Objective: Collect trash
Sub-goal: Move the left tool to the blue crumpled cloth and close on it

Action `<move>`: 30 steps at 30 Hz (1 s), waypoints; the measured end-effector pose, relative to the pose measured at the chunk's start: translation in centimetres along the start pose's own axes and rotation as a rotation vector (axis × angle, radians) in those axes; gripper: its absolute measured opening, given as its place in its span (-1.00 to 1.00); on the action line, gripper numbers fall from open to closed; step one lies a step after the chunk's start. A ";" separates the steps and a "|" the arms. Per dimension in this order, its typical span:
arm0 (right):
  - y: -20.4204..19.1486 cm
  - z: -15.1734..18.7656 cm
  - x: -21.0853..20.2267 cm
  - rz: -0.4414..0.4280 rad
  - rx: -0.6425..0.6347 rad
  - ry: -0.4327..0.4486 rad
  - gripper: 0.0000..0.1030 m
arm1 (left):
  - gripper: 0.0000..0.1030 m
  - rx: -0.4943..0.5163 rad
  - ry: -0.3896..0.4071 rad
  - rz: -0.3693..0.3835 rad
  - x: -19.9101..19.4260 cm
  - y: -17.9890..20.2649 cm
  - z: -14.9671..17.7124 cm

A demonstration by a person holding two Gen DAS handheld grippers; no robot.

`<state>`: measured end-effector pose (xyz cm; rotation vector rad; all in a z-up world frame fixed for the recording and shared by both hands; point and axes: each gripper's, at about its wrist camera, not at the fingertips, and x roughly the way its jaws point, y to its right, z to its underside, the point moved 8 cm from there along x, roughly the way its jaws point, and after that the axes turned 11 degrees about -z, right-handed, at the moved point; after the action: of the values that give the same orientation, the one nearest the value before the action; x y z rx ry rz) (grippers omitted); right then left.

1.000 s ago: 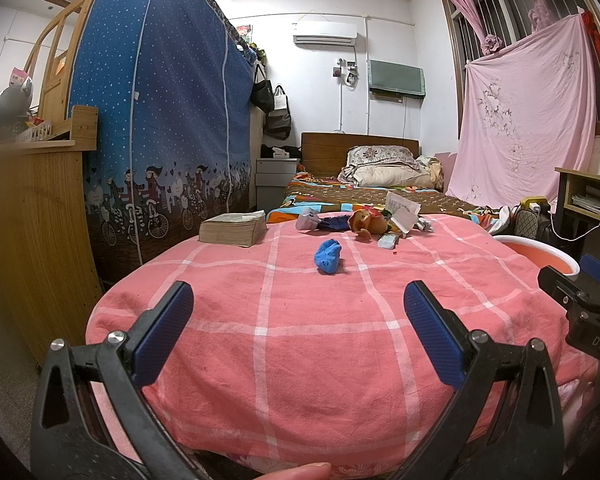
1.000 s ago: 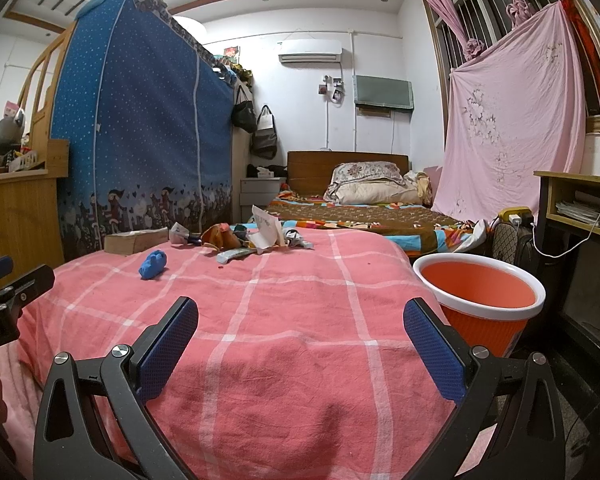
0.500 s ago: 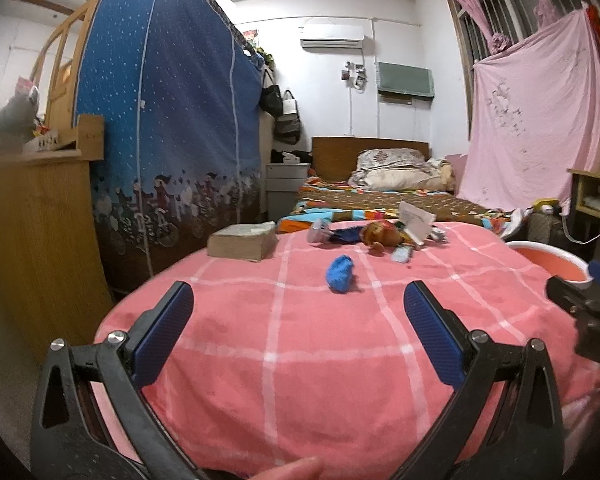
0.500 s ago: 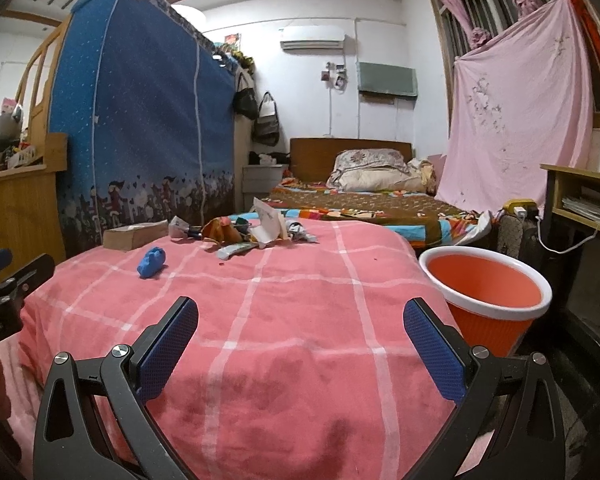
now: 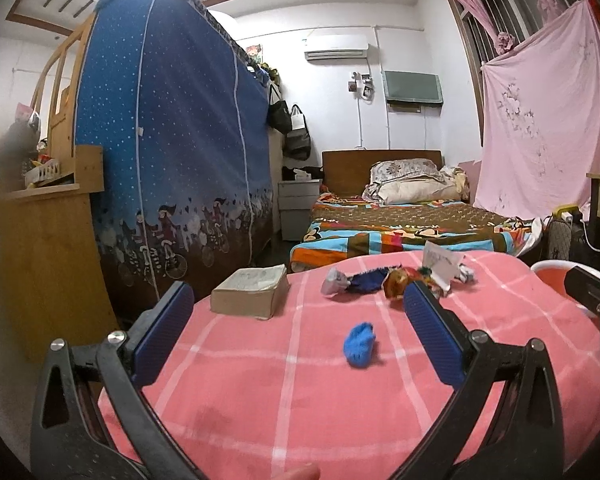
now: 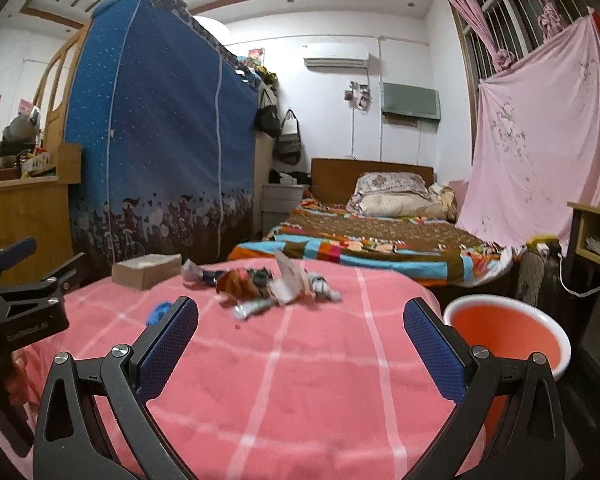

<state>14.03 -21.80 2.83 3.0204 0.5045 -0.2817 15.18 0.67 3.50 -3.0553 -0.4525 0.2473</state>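
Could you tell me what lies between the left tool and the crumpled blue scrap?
Only bare pink checked cloth, seen in the left wrist view, separates left tool from crumpled blue scrap.

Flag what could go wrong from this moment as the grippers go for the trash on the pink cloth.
1. The left gripper, open, frames a blue crumpled scrap on soft cloth; closing low could pinch fabric too.
2. The wrapper pile is loose and mixed, so the open right gripper may drop pieces.
3. The orange bin stands beside and below the table edge, so trash released early may miss it.

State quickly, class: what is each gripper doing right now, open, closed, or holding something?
Left gripper: open, holding nothing, over the pink cloth.
Right gripper: open, holding nothing.
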 end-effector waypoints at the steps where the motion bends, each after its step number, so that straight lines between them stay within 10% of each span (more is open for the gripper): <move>1: 0.0 -0.3 0.2 -0.001 -0.004 0.004 1.00 | 0.72 -0.005 0.010 -0.006 0.2 0.0 -0.3; 20: -0.5 -3.9 5.6 -0.097 -0.102 0.093 1.00 | 0.71 -0.111 0.049 0.116 3.7 -0.6 -0.9; 26: 0.1 -3.2 8.6 -0.103 -0.076 -0.009 0.92 | 0.70 -0.082 0.012 0.142 4.9 0.4 -0.4; 30: 0.5 -1.7 10.7 -0.122 -0.040 -0.125 0.53 | 0.54 -0.060 -0.101 0.187 6.6 1.5 1.4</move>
<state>24.44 -18.74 2.50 2.9147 0.6760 -0.4590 21.59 1.21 1.01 -3.1568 -0.1809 0.4044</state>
